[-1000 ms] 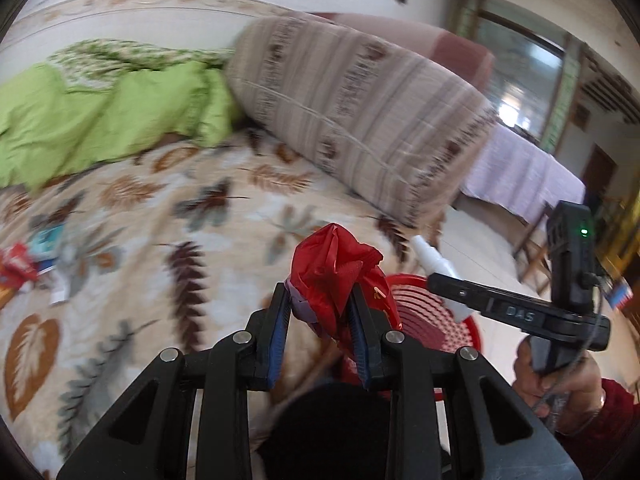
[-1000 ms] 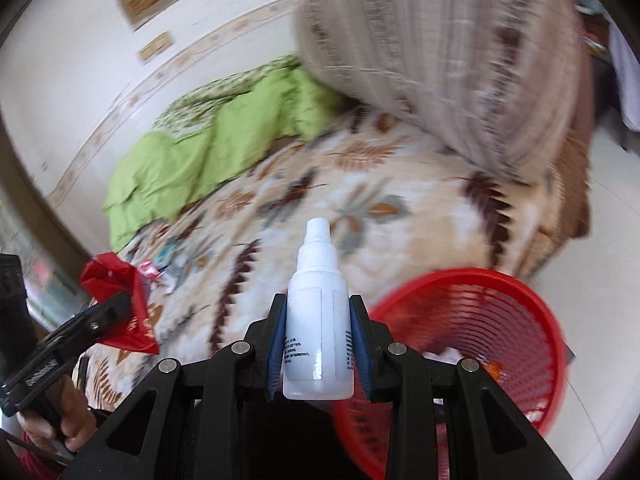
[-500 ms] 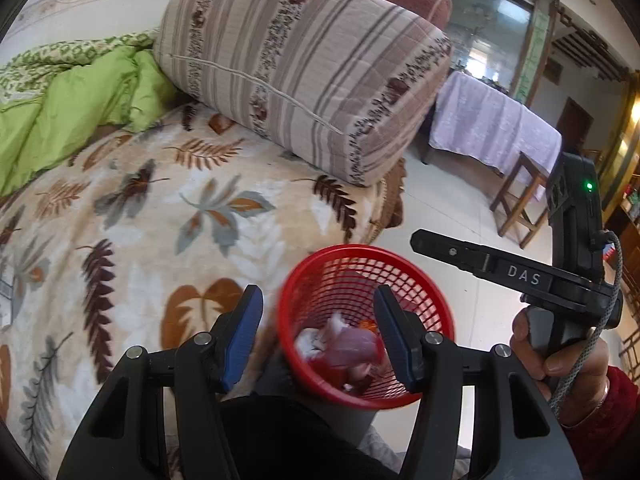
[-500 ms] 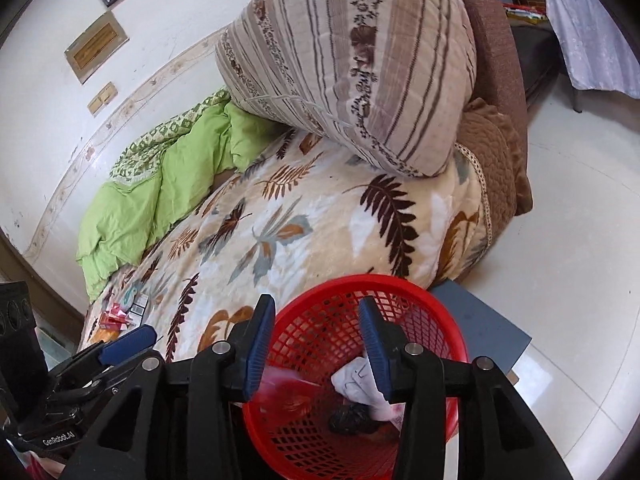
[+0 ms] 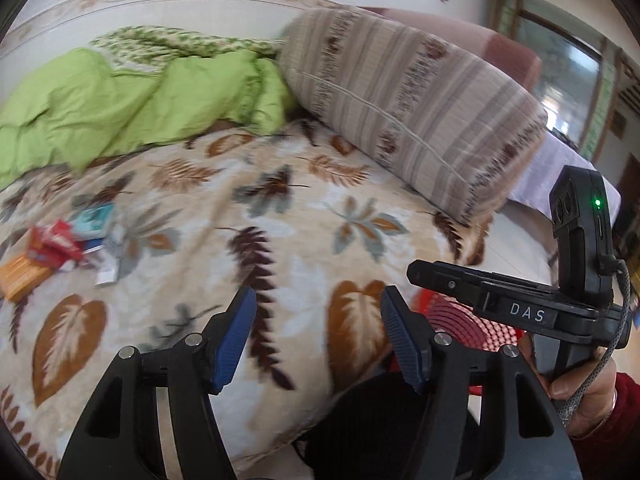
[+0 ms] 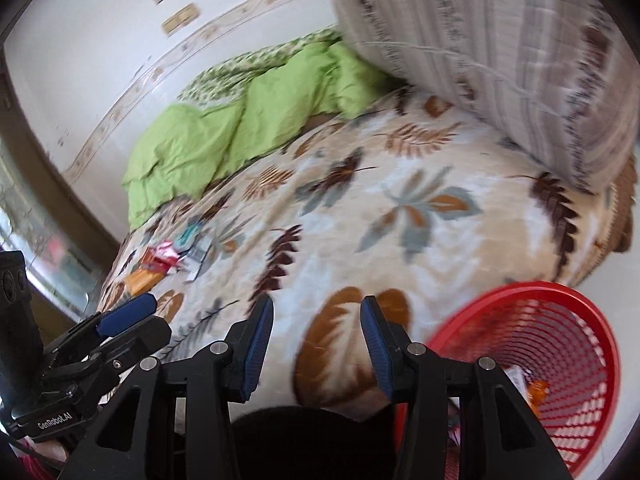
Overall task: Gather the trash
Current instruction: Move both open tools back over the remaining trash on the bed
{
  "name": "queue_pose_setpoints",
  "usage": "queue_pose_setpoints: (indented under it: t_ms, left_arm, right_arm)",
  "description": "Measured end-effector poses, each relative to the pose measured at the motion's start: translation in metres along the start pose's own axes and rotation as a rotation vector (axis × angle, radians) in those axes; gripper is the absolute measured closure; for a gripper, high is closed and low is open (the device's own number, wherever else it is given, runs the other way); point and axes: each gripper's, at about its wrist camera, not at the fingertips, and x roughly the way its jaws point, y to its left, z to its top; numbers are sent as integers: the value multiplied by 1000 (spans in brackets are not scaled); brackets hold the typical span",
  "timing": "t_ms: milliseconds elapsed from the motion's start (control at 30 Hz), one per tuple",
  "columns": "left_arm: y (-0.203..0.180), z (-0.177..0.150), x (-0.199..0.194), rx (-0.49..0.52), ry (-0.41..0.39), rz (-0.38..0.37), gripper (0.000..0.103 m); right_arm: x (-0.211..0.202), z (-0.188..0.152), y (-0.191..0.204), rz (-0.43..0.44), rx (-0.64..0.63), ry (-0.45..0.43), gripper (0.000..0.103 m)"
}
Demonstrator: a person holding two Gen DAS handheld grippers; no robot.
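Blue-padded jaws of the left gripper point(image 5: 316, 336) are spreading with nothing between them; the right gripper point(image 6: 316, 342) is parted and empty too. Both hang over the leaf-patterned blanket point(image 6: 360, 216). Beside the bed sits the red basket point(image 6: 560, 360), while remaining wrappers point(image 5: 56, 246) lie far across the blanket.

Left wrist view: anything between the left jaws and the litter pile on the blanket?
Nothing visible. The left gripper, jaws opening and empty, faces bare leaf-print blanket; the pile of red, teal and orange wrappers lies at the view's left edge, unobstructed.
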Motion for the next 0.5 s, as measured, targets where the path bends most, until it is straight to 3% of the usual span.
queue_pose_setpoints:
  t_ms: [267, 500]
  left_arm:
    - [106, -8, -33, -157, -38, 157, 38]
    - [209, -12, -64, -322, -76, 300, 37]
  right_arm:
    - [75, 13, 86, 65, -140, 73, 55]
    - [142, 14, 127, 101, -175, 140, 55]
